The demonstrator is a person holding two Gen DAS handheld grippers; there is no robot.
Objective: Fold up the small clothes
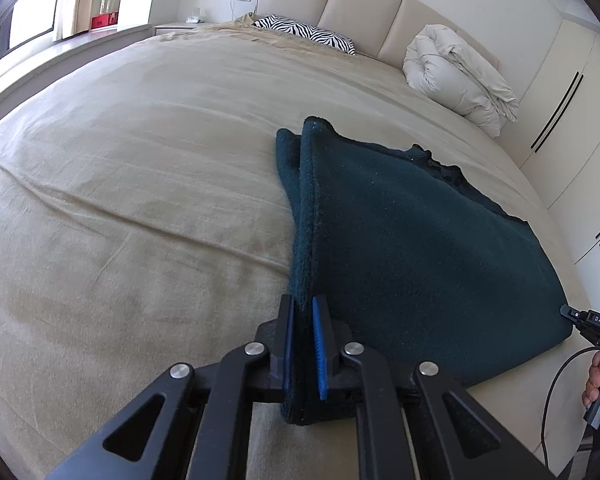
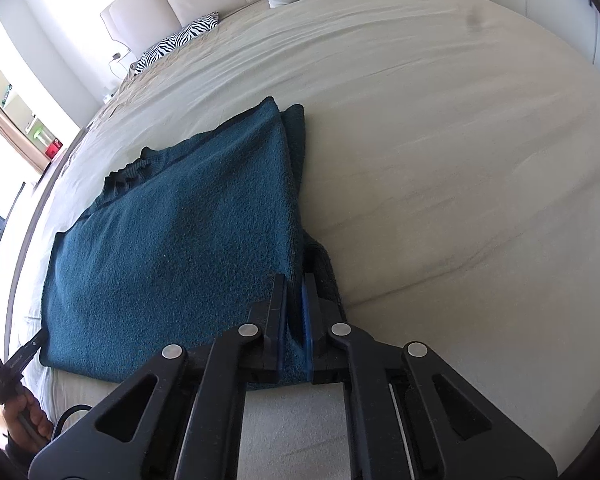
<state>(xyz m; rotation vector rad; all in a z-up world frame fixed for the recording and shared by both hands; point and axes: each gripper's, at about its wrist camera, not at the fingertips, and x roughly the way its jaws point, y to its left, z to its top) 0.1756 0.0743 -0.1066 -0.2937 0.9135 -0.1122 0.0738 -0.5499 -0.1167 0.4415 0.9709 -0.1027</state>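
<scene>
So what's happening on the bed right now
A person is folding a dark teal garment on the beige bed, with a handheld gripper in each hand. The left gripper and right gripper each have their jaws shut on a near corner. The garment looks already doubled over, with layered edges showing.

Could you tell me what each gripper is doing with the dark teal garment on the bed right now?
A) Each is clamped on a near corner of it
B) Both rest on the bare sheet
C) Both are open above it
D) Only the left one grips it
A: the left gripper and the right gripper each pinch a near corner of the teal garment, one at each end of its near edge.
</scene>
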